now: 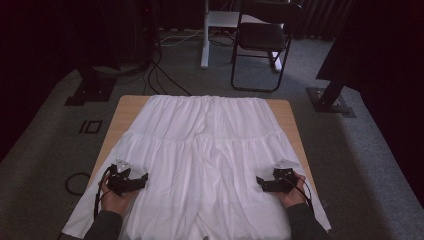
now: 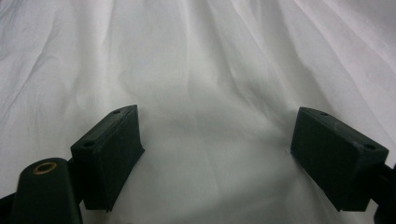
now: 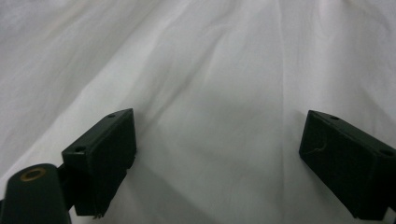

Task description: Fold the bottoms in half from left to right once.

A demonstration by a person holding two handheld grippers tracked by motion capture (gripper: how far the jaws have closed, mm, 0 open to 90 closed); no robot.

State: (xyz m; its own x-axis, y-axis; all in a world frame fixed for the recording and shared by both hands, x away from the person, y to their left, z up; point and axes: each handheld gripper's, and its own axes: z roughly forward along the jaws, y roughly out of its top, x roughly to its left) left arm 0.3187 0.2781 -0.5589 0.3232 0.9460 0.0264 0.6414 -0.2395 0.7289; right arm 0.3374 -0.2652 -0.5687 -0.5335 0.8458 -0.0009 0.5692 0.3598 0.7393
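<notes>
A white tiered skirt (image 1: 205,150) is spread flat over the wooden worktop (image 1: 127,107), its gathered waistband lying at the far edge and its hem drawn toward the person. Most of the worktop is hidden under the skirt; bare wood is seen just beside the waistband at the far left corner and in a narrow strip along the skirt's right side. The hem is cut off by the bottom of the high view, and its left corner hangs past the worktop's near left edge.

The left tongs (image 1: 142,178) are held over the skirt's lower left part, the right tongs (image 1: 260,182) over its lower right part, well apart from each other and each pointing in toward the skirt's middle. In the left gripper view the left tongs (image 2: 215,149) are seen spread wide with nothing pinched, the creased skirt (image 2: 210,70) lying beneath. In the right gripper view the right tongs (image 3: 217,154) are likewise spread, over the skirt (image 3: 210,65). Whether the tips rest on the cloth or hover just above it cannot be told; the dim high view leaves it unclear
</notes>
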